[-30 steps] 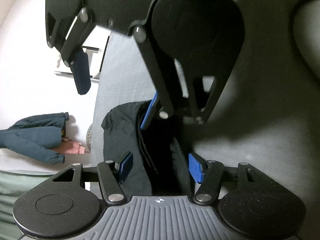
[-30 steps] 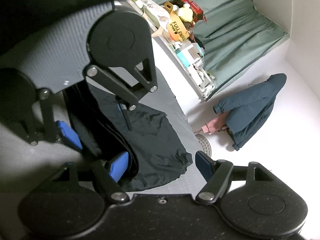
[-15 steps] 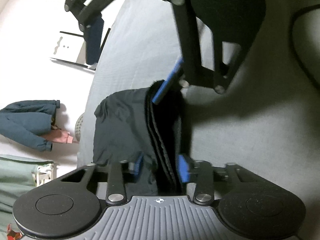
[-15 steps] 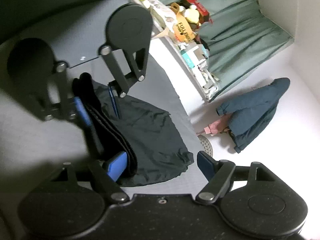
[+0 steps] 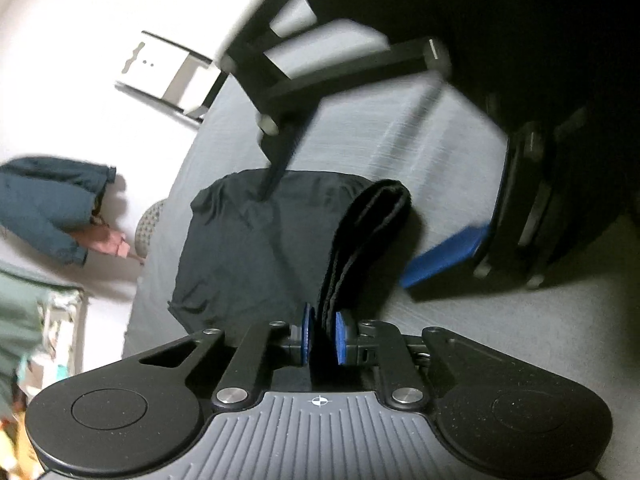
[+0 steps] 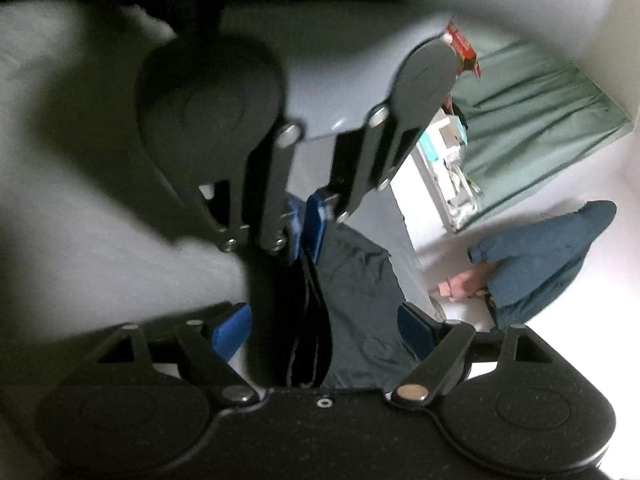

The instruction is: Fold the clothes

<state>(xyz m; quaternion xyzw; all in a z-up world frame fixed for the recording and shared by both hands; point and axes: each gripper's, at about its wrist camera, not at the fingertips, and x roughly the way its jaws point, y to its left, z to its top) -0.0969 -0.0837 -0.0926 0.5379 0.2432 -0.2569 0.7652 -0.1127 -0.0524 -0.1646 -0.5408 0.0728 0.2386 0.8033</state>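
A black garment [image 5: 240, 248] lies crumpled on the grey mattress [image 5: 352, 112], with its thick doubled band [image 5: 372, 224] standing up as a ridge. My left gripper [image 5: 323, 336] is shut on the near end of that band. In the right wrist view the left gripper [image 6: 308, 228] pinches the garment [image 6: 360, 280] at its far end. My right gripper [image 6: 324, 332] is open and straddles the near part of the cloth without holding it. One of its blue pads [image 5: 448, 258] shows blurred to the right of the band.
A dark blue jacket [image 6: 540, 260] and a pink cloth [image 6: 460, 282] lie on the white floor beside the mattress. A green curtain [image 6: 532, 120] hangs behind a cluttered shelf [image 6: 448, 160]. A white frame [image 5: 168, 76] stands at the mattress corner.
My left gripper has gone from open to shut on the garment's band. The right gripper stays open and has swung across above the cloth, now blurred.
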